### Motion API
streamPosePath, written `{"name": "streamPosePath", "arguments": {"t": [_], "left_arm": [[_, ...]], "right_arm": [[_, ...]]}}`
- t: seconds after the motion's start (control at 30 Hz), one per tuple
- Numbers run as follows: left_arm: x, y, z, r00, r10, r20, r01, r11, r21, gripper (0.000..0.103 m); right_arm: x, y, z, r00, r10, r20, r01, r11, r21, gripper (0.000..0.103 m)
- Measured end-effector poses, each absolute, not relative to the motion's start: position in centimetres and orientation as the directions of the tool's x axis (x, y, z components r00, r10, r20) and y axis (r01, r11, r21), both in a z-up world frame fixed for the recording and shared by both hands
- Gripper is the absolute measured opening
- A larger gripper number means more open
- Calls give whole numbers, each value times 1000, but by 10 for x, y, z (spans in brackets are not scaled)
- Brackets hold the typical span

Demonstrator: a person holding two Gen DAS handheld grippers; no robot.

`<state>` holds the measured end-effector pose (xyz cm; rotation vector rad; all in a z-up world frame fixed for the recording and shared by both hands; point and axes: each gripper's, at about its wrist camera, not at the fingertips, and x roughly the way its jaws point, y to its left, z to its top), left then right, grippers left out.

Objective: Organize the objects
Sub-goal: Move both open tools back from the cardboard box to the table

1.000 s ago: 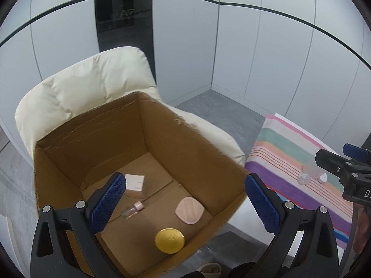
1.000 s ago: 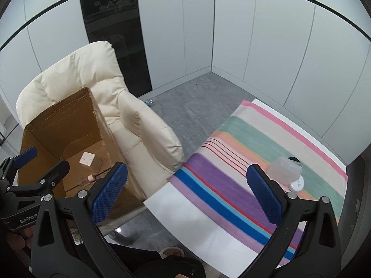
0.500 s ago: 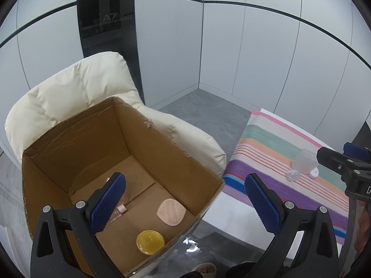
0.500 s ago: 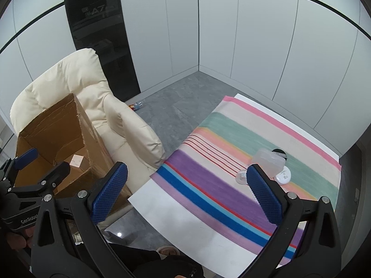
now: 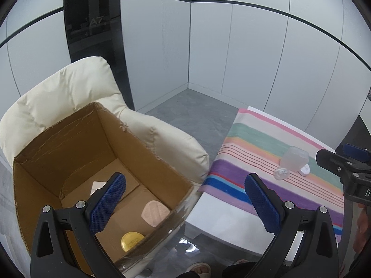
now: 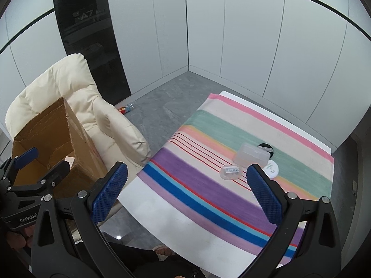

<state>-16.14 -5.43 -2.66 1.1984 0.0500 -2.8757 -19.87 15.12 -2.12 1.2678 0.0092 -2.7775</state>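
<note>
Two tongs, left (image 5: 183, 205) and right (image 6: 185, 193), both spread apart, gripping nothing. One cardboard box (image 5: 148, 159) on cream chair (image 5: 69, 97): one yellow disc (image 5: 131, 241), one pink pad (image 5: 155, 212), one white packet (image 5: 97, 185). On striped cloth (image 6: 208, 192): one clear tub (image 6: 251, 156), three small round lids (image 6: 230, 172)

I see a matt corrugated cardboard box (image 5: 69, 153), a soft woven striped cloth (image 6: 231, 185), and a frosted translucent plastic container (image 6: 251, 156).
</note>
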Motion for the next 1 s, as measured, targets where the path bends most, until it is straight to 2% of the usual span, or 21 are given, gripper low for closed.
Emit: {"name": "streamPosePath", "arguments": {"t": [1.0], "left_arm": [[-171, 47, -29, -695, 121, -708, -153, -988, -19, 103]], "right_arm": [[-164, 248, -26, -648, 33, -761, -78, -997, 23, 103]]}}
